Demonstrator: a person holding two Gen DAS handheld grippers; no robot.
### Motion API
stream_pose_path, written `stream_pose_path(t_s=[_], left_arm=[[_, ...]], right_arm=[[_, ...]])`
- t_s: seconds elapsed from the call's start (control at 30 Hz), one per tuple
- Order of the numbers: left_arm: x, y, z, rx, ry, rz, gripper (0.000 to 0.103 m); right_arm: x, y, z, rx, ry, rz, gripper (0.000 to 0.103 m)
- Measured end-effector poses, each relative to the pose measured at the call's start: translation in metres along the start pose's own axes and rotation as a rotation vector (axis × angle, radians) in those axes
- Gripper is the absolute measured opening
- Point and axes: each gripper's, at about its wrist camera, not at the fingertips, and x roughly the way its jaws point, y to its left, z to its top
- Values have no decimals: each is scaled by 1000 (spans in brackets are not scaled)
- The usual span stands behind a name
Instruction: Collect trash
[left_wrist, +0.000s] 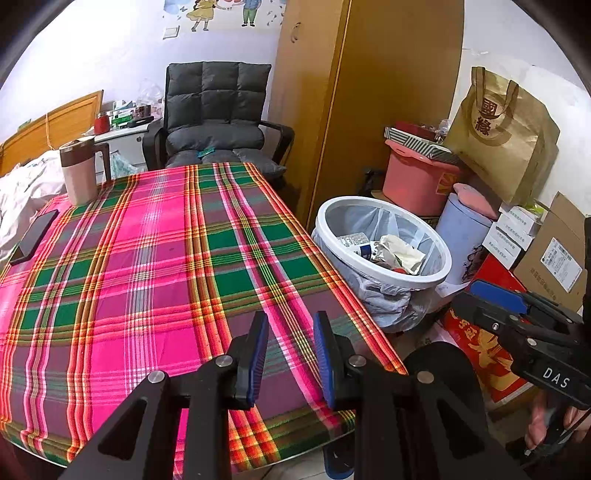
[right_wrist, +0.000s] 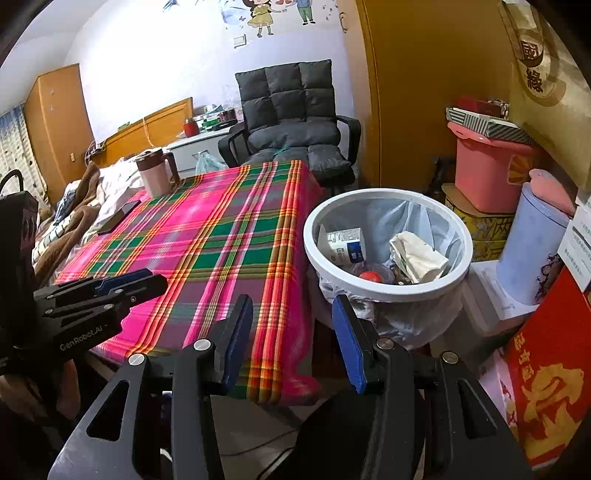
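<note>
A lived-in home bedroom: a bed (right_wrist: 92, 188) with rumpled bedding, a padded armchair (left_wrist: 218, 118), a wooden wardrobe (left_wrist: 332, 92), cartoon wall stickers (left_wrist: 221, 13), and apparently stacked household boxes (left_wrist: 546, 251).

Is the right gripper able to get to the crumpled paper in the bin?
Probably yes: the right gripper is open just before the bin, whose top is uncovered, and the crumpled paper lies on top.

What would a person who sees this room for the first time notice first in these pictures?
The bright pink, green and red plaid tablecloth fills the middle of both views, with a mug and a dark phone at its far left side. Beside the table's right edge stands a white trash bin that already holds crumpled paper and a small carton. Both grippers, left and right, hang in front with jaws open and empty.
</note>
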Motion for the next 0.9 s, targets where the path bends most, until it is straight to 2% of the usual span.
stream_pose_path(t_s=[0.9], left_arm=[[-9,1,-2,-4,-9,13,25]], right_arm=[[1,7,-3,1,13,-3,47]])
